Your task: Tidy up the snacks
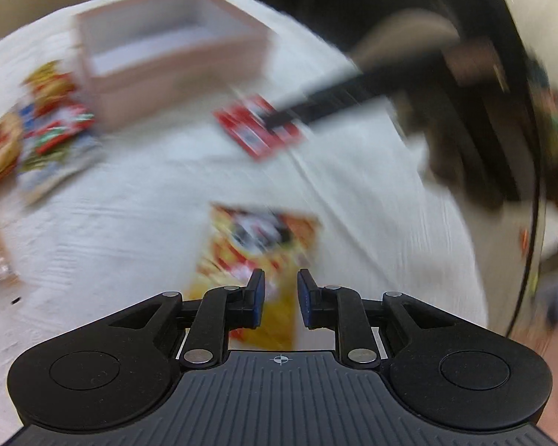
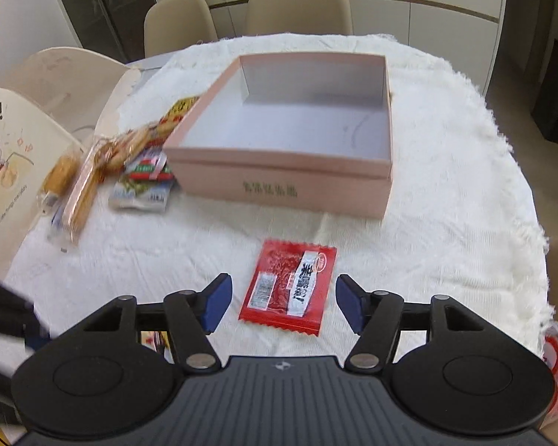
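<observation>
Snacks remain piled left of my empty pink box on the counter, red packet between my right gripper's wide fingers, left gripper seemingly narrowed, empty, above a blurred yellow packet.

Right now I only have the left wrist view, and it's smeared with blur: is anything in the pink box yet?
Observer: No. The right wrist view shows the pink box empty, its pale floor bare.
Operator: Is the red packet gripped?
Observer: No. The red packet lies flat on the white cloth between the open fingers of the right gripper, and neither pad touches it.
Operator: What's at the left end of the snack pile?
Observer: A long clear-wrapped pack of biscuits, lying outside the box.
</observation>
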The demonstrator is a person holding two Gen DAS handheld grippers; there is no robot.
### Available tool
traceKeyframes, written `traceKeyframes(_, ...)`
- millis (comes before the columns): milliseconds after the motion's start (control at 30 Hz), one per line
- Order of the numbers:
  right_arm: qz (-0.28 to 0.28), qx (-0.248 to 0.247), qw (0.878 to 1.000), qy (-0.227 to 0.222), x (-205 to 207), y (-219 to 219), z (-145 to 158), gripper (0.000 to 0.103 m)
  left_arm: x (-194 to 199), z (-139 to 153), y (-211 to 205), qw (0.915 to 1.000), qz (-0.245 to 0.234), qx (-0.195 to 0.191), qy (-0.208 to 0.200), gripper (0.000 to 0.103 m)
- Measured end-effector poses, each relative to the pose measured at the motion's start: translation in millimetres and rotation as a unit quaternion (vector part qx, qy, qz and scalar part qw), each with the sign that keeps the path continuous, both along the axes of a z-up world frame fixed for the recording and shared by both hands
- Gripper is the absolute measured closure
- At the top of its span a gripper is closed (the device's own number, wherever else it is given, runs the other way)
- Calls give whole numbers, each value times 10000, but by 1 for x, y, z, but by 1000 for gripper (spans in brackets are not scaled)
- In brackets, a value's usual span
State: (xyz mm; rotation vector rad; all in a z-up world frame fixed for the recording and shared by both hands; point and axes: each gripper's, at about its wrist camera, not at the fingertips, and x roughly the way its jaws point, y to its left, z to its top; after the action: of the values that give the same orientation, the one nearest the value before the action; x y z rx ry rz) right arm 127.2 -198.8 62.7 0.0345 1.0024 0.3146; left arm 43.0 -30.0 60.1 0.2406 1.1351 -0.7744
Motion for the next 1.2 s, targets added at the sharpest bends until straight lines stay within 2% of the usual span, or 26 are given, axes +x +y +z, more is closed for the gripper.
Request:
traceKeyframes(100,21,-95,9999,23,-15,2,-1,39,-14,-12,-17,9979,-451,411,-212,78)
traceKeyframes(200,113,-292,9995,42,-24,2,-3,39,-12,-21,-27,9963,-472,599,-390,81)
traceKeyframes(333,166,-525,9985,-12,-27,6,-11,39,10,-23,-23,9947,348,650,-720,83)
traceKeyframes(400,149,-480,9987,27,-23,7,-14,39,24,-26,-15,9888,888,817,-878,81)
traceKeyframes(500,196,-428,9989,-12,-17,8,-17,39,46,-29,4,9793,1676,775,-825,80)
traceKeyframes(633,337,-456,9984,-64,-11,14,-20,39,62,-30,18,9713,2241,483,-633,77)
traceKeyframes(733,543,-288,9979,-198,-11,17,-16,39,64,-28,35,9639,2613,249,-438,77)
traceKeyframes(800,869,-114,9958,-282,-14,22,-10,38,58,-22,52,9538,2970,109,-442,77)
traceKeyframes(933,1405,436,9886,-306,-17,37,-5,32,41,-9,89,9268,3720,-386,-343,77)
traceKeyframes(1067,1544,298,9857,-610,-18,41,6,32,31,-3,101,9040,4059,-1334,143,77)
traceKeyframes(1100,1476,243,9866,-658,-17,35,8,32,32,-1,94,9009,4066,-1505,194,77)
traceKeyframes(1133,1329,155,9886,-688,-14,28,9,32,33,1,85,9017,4029,-1559,173,77)
traceKeyframes(1200,900,-55,9935,-702,-8,15,7,32,39,4,58,9096,3897,-1444,-7,77)
